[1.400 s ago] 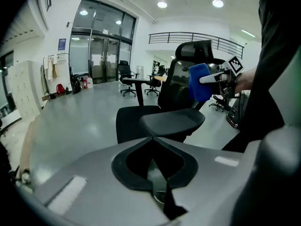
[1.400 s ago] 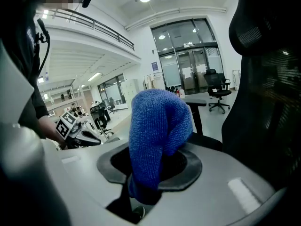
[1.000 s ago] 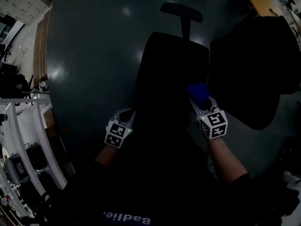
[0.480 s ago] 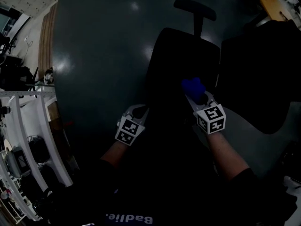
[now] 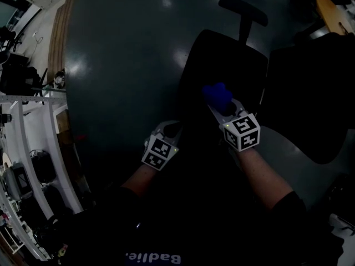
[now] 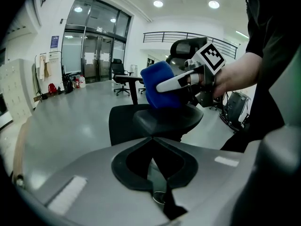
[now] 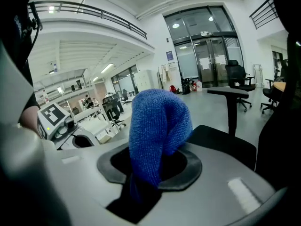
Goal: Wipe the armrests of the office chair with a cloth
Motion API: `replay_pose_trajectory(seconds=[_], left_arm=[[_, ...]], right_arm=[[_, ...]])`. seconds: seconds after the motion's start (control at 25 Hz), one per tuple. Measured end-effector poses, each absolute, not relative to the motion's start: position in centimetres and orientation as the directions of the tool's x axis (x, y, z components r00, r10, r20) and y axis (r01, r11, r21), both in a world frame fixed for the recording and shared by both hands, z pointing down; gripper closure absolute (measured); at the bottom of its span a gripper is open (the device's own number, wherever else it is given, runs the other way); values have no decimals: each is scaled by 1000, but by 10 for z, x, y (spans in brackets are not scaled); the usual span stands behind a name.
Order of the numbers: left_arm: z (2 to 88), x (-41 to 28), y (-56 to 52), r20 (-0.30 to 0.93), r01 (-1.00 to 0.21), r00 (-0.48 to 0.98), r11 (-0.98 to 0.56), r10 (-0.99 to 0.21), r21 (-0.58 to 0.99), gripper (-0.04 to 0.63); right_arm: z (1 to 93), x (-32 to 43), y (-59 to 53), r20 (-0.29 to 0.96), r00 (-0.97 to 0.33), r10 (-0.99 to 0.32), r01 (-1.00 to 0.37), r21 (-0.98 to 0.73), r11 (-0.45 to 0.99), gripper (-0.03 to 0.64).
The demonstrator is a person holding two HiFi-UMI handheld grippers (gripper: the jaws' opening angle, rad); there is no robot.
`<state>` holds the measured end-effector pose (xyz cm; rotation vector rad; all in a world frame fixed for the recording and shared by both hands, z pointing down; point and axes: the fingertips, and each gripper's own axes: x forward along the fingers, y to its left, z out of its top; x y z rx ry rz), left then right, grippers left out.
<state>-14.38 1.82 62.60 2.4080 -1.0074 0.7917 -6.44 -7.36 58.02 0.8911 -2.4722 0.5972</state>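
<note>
The black office chair (image 5: 222, 54) is seen from above in dim light, headrest (image 5: 242, 9) at the top. My right gripper (image 5: 220, 107) is shut on a blue cloth (image 5: 216, 95) over the chair's middle. In the left gripper view, the blue cloth (image 6: 160, 84) sits on top of a black armrest pad (image 6: 167, 120), with the right gripper (image 6: 175, 82) behind it. My left gripper (image 5: 166, 129) is at the chair's left side, shut with nothing in it (image 6: 151, 139). In the right gripper view, the cloth (image 7: 157, 126) bulges out of the right gripper (image 7: 149, 175).
A second dark chair (image 5: 310, 93) stands close on the right. White shelving and clutter (image 5: 22, 148) line the left edge. The floor (image 5: 122, 49) is dark, glossy grey. A person's forearms (image 5: 260, 176) hold both grippers. More chairs (image 7: 237, 81) stand farther off.
The right gripper has carried the blue cloth leftward across the chair, nearer the left gripper. The head view has shifted, so the chair now sits further right in the frame.
</note>
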Motion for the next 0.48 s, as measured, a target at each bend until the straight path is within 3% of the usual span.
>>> replay_pose_trajectory(seconds=[0.48], left_arm=[[624,-144,19,620,-759,575,-630,-533,163,577]], right_arm=[[572,-131,-76,503,-762,-408,-587,-270,763,480]])
